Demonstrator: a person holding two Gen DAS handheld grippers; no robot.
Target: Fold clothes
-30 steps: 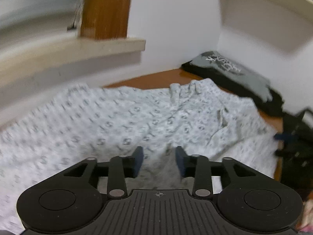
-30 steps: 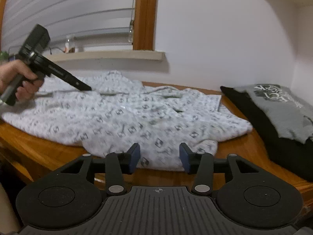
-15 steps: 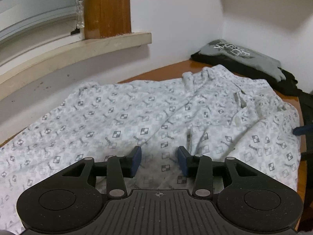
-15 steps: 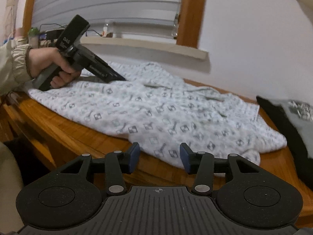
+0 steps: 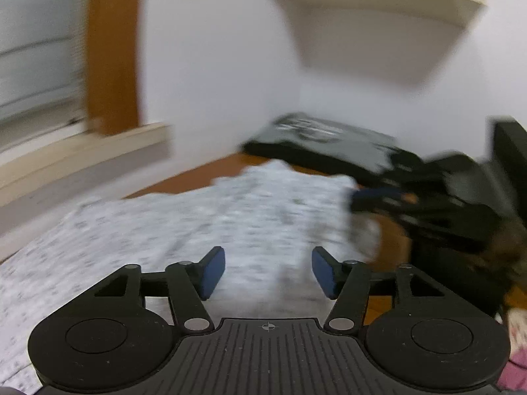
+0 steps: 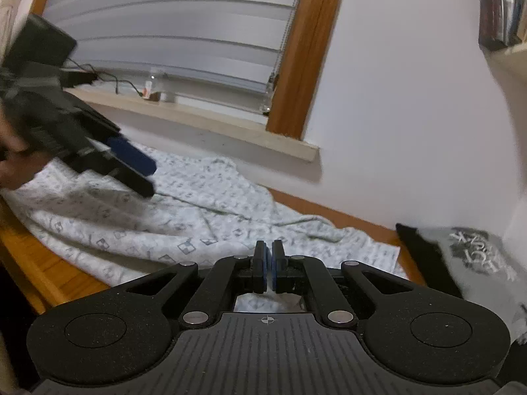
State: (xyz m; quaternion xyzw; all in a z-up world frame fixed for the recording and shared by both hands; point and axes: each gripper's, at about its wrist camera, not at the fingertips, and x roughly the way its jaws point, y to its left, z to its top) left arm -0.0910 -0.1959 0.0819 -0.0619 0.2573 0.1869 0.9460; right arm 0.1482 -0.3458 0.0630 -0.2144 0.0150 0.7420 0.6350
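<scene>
Both matte-black plastic grippers (image 5: 268, 271) (image 6: 269, 268) show ribbed centre plates, round side discs, silver pivot screws and blue-padded fingers (image 5: 212, 271).

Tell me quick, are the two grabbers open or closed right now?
Left gripper: jaws opening, nothing between them, above the patterned shirt.
Right gripper: shut; whether it pinches the shirt cannot be told.

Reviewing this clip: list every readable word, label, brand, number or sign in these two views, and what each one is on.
None can be read with certainty.
Grey t-shirt: a large white print, seen upside down and partly cut off, not legible as a word.
Patterned shirt: small repeated checker emblems with tiny lettering, too small and blurred to read.
Left wrist view: motion blur throughout, nothing legible.
</scene>
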